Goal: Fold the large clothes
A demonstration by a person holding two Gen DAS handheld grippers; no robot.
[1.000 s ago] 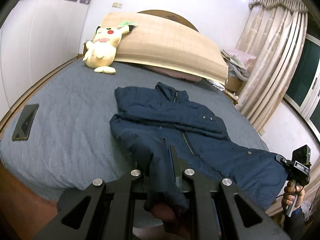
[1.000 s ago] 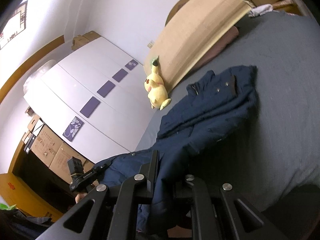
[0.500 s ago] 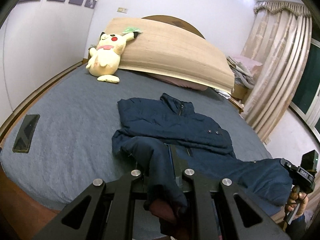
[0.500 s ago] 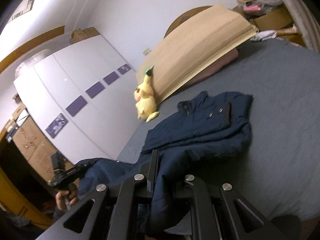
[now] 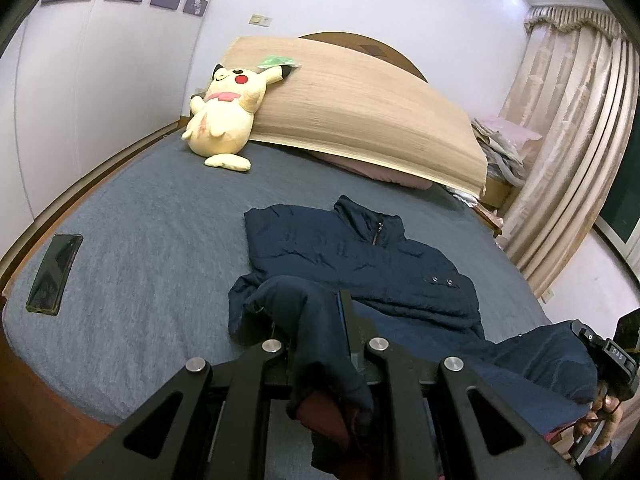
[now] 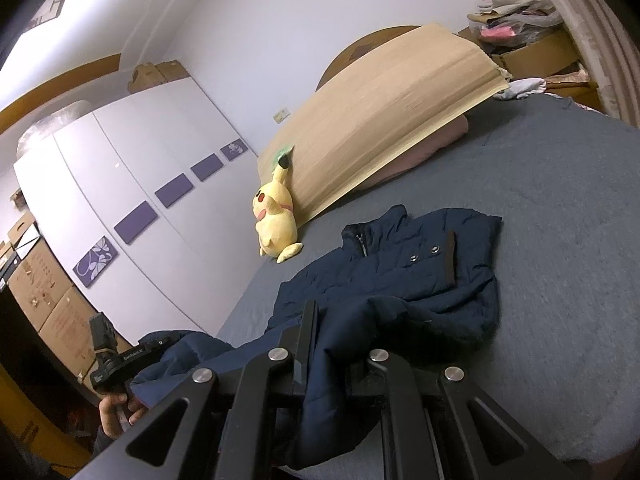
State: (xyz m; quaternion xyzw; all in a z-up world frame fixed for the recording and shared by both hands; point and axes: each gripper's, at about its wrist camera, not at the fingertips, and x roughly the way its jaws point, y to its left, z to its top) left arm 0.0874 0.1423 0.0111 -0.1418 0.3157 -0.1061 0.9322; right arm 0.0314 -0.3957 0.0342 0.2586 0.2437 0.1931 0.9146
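The navy padded jacket (image 5: 360,264) lies collar-up on the grey bed (image 5: 132,248), its hem lifted off the bed. The left tool (image 5: 320,320) is clamped on one hem corner, the right tool (image 6: 320,332) on the other. Both corners sit higher than a second ago. Only the left view shows the phone (image 5: 54,274); only the right shows the cardboard boxes (image 6: 52,308).

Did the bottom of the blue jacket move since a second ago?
Yes. In the left wrist view, the jacket's lower edge has been pulled up off the bed toward the collar, which stays flat.
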